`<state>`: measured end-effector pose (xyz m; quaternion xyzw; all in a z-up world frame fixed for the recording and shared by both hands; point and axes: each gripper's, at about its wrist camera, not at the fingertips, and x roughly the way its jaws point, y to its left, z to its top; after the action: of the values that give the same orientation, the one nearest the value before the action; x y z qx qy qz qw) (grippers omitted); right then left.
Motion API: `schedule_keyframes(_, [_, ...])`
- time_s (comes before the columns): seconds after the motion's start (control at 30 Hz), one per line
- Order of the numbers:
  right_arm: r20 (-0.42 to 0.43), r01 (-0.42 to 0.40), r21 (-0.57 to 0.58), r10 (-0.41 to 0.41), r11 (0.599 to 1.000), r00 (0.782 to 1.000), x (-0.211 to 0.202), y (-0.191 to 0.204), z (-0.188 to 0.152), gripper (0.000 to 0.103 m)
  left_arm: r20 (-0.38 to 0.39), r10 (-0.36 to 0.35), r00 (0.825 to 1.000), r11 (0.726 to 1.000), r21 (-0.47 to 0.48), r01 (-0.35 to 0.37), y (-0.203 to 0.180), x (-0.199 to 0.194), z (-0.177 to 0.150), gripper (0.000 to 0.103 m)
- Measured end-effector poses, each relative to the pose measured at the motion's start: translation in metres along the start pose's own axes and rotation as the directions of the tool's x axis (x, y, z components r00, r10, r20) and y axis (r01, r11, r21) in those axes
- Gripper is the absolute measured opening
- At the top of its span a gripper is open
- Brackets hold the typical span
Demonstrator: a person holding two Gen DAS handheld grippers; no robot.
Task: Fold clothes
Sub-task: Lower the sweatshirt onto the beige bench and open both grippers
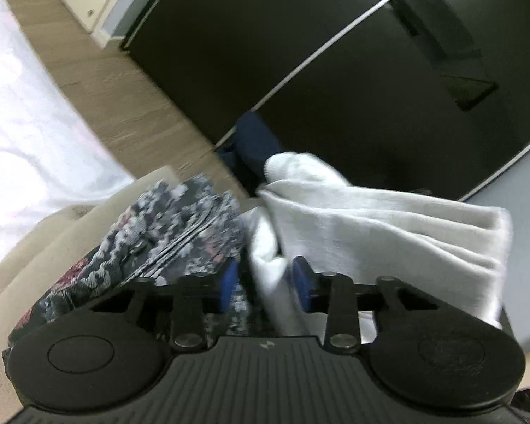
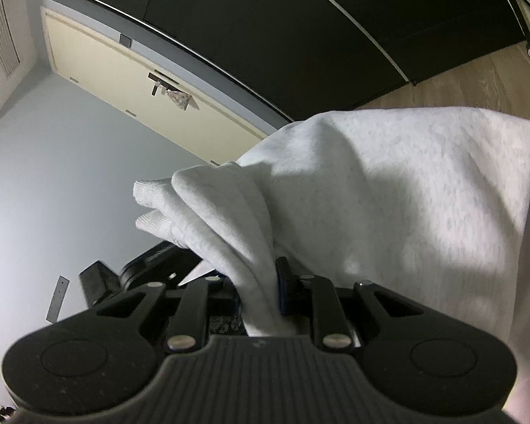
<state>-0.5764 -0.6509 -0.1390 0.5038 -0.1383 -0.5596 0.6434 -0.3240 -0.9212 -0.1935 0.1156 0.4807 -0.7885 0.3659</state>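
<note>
left gripper (image 1: 265,282): your jaws stand apart around a white fold, pads not clearly pressing | grey-white knit garment (image 2: 406,194): soft, light, floppy, hanging between both grippers; grip gathered edges | right gripper (image 2: 258,289): your jaws pinch bunched cloth

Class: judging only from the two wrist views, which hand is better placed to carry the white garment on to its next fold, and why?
Right, probably. The right gripper is clamped on the bunched white garment. At the left gripper the cloth lies between the fingers, but no firm grip shows yet.
</note>
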Motion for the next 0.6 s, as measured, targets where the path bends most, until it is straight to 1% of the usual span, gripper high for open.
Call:
schedule_keyframes(0.07, [-0.003,-0.004,0.008,0.004,1.0,1.0,-0.001,-0.003,0.0,0.022,0.001,0.02,1.0,0.999,0.038,-0.02,-0.002,0.001,-0.003,0.028])
schedule_keyframes(0.1, [-0.004,-0.005,0.012,0.005,1.0,1.0,-0.002,-0.004,0.0,0.022,0.005,0.033,0.999,0.999,0.037,-0.033,-0.001,0.002,-0.004,0.027])
schedule_keyframes(0.13, [-0.004,-0.007,0.019,0.007,1.0,1.0,-0.002,-0.005,0.0,0.022,0.011,0.032,0.999,0.999,0.017,-0.032,0.0,0.004,-0.002,0.027])
schedule_keyframes(0.17, [-0.002,-0.008,0.028,0.008,1.0,1.0,-0.002,-0.007,-0.002,0.022,0.013,0.02,1.0,1.0,-0.015,-0.02,0.0,0.006,-0.002,0.025])
schedule_keyframes(0.2, [0.001,-0.008,0.036,0.008,0.999,1.0,-0.002,-0.008,-0.004,0.022,0.0,-0.005,1.0,0.999,-0.038,0.005,0.0,0.008,-0.001,0.02])
schedule_keyframes(0.23, [0.004,-0.009,0.045,0.008,0.999,1.0,-0.002,-0.01,-0.006,0.022,-0.006,-0.016,1.0,1.0,-0.025,0.016,-0.003,0.008,-0.001,0.003])
schedule_keyframes(0.27, [0.007,-0.009,0.054,0.009,0.999,1.0,-0.002,-0.011,-0.008,0.022,-0.011,-0.026,1.0,1.0,-0.008,0.026,-0.007,0.008,-0.001,0.003])
schedule_keyframes(0.37, [0.015,-0.001,0.055,0.0,0.998,1.0,-0.004,-0.011,-0.01,0.022,-0.015,-0.013,1.0,1.0,0.013,0.013,-0.011,0.002,0.0,0.003])
schedule_keyframes(0.43, [0.038,0.026,-0.001,-0.026,1.0,0.999,-0.008,0.0,-0.009,0.022,-0.014,-0.017,1.0,0.999,0.027,0.017,-0.012,-0.01,0.001,0.003])
schedule_keyframes(0.5, [0.086,0.052,-0.099,-0.043,0.994,0.995,-0.014,0.022,-0.004,0.021,-0.013,-0.021,1.0,0.998,0.067,0.022,-0.016,-0.025,0.001,0.003])
schedule_keyframes(0.57, [0.138,0.073,-0.201,-0.045,0.977,0.989,-0.02,0.047,0.003,0.02,-0.003,-0.022,1.0,0.995,0.096,0.023,-0.021,-0.041,0.0,0.002])
schedule_keyframes(0.6, [0.168,0.088,-0.258,-0.045,0.962,0.985,-0.023,0.061,0.008,0.019,0.009,-0.034,0.999,0.995,0.097,0.033,-0.023,-0.053,0.0,0.002])
